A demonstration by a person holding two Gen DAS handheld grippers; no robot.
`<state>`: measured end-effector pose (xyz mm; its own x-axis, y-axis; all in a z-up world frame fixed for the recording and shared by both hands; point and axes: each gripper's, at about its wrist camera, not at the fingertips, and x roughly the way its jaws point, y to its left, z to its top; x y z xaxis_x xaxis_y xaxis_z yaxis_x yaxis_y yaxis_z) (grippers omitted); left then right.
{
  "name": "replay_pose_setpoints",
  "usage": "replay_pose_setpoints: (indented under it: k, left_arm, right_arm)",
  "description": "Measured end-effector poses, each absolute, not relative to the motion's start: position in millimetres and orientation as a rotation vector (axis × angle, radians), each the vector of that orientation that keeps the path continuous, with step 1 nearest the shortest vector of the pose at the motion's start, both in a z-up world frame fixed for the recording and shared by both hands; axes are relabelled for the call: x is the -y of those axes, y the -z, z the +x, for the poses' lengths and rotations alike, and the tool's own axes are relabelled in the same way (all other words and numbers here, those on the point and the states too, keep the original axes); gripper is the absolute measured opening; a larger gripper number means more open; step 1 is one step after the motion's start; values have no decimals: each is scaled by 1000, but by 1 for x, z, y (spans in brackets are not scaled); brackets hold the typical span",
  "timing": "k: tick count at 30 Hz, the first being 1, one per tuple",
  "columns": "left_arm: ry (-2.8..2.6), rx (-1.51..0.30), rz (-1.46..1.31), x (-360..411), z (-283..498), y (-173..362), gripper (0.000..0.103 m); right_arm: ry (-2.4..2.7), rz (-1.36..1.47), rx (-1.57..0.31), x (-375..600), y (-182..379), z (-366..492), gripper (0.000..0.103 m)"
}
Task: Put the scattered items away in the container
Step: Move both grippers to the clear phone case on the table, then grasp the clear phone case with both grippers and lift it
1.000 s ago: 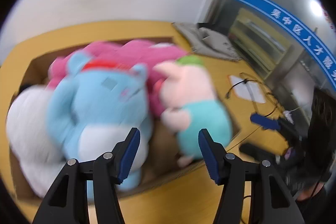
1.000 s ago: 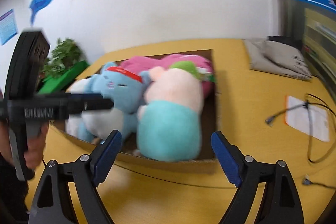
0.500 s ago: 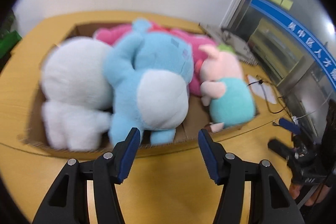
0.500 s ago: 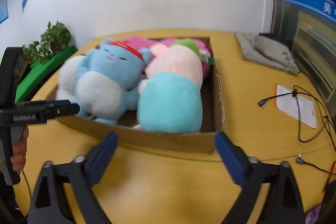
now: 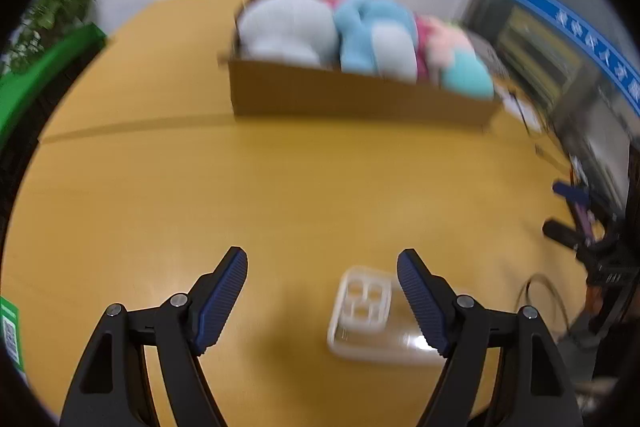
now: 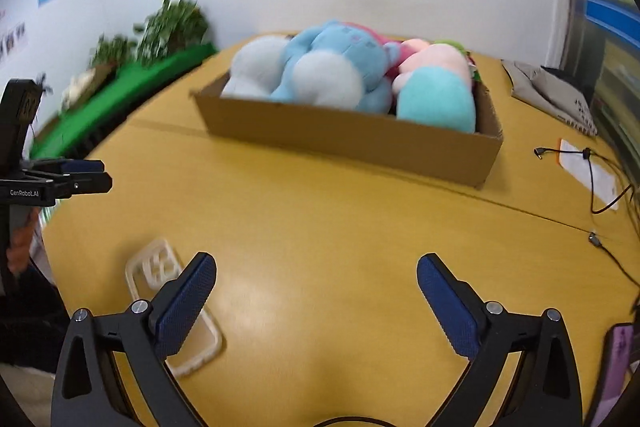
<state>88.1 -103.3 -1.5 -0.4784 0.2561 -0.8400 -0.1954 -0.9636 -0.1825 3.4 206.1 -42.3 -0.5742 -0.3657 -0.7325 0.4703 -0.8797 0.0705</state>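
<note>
Lying flat near the table's front edge, the stiff, light phone case (image 5: 362, 311) is best pinched across its rim; both grippers' fingers are spread, empty.

Plush toys packed in the cardboard box (image 6: 352, 137)

The open box is sitting on the yellow table, crowded to the brim — a white plush (image 6: 256, 71) is lying at its left end, a blue one (image 6: 336, 67) beside it, pink fabric (image 5: 422, 39) showing behind, and a pink-and-teal plush (image 6: 436, 87) filling the right end.
</note>
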Motion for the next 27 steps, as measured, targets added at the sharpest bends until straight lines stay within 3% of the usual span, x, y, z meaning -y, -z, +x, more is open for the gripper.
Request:
replay_pose_setpoints:
  k: [4, 6, 9, 10, 13, 14, 16, 17, 27]
  left_arm:
    - [-2374, 30, -1483, 89, 90, 33, 75]
    - [-2341, 38, -1519, 86, 87, 46, 65]
    - [-2308, 17, -1582, 83, 82, 67, 36]
    - [-2317, 11, -1579, 83, 83, 68, 35]
    - [-2284, 7, -1587, 80, 88, 69, 16]
    - [-2273, 4, -1586, 78, 90, 69, 13]
    - [-2253, 25, -1580, 75, 94, 70, 10]
    - [-2256, 27, -1578, 73, 96, 71, 10]
    - [-2270, 85, -1494, 56, 99, 52, 6]
  right_arm:
    - [2338, 1223, -139, -192, 75, 24, 99]
    - [2299, 1281, -122, -182, 91, 30, 91]
    - [2251, 1351, -116, -165, 114, 31, 80]
    - [2246, 1376, -126, -161, 122, 31, 76]
    - [2275, 1370, -226, -146, 126, 36, 69]
    - [2272, 1368, -236, -144, 126, 36, 59]
    - [2277, 1358, -276, -140, 126, 36, 26]
    - [2268, 1356, -272, -140, 126, 35, 20]
    - [2321, 1321, -231, -165, 114, 18, 11]
